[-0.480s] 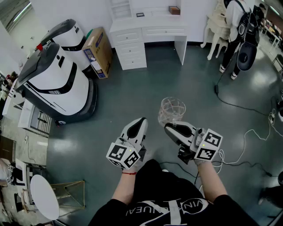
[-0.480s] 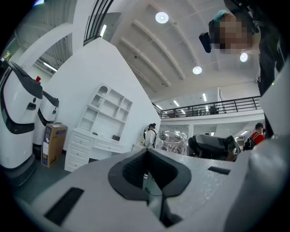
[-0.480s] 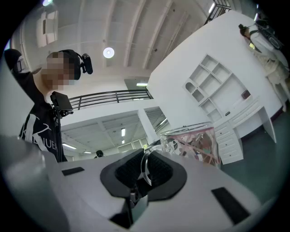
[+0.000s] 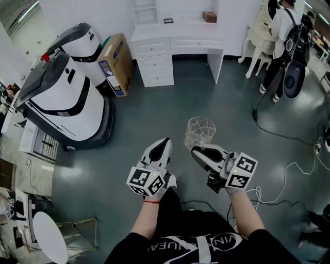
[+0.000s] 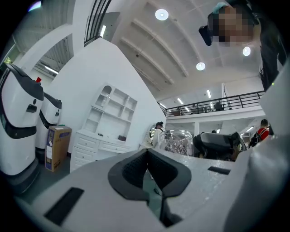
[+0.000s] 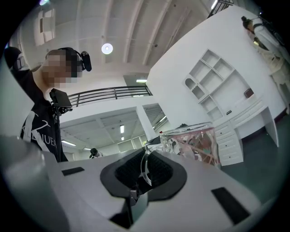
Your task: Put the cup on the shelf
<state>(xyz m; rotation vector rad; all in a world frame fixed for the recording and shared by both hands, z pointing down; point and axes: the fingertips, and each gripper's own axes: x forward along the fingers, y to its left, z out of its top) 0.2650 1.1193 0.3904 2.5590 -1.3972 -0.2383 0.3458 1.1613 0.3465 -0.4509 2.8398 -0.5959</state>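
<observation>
Right gripper view shows the clear cup, its wall patterned with pale streaks, carried in the air just past the right gripper. The jaws pinch narrowly on a thin transparent loop at the cup's near side, seemingly its handle. The cup looks light, rigid, slick and possibly brittle, so that pinch seems the sound hold, kept gentle. Beside it the left gripper is closed and empty. The white shelf stands well apart across the grey floor.
</observation>
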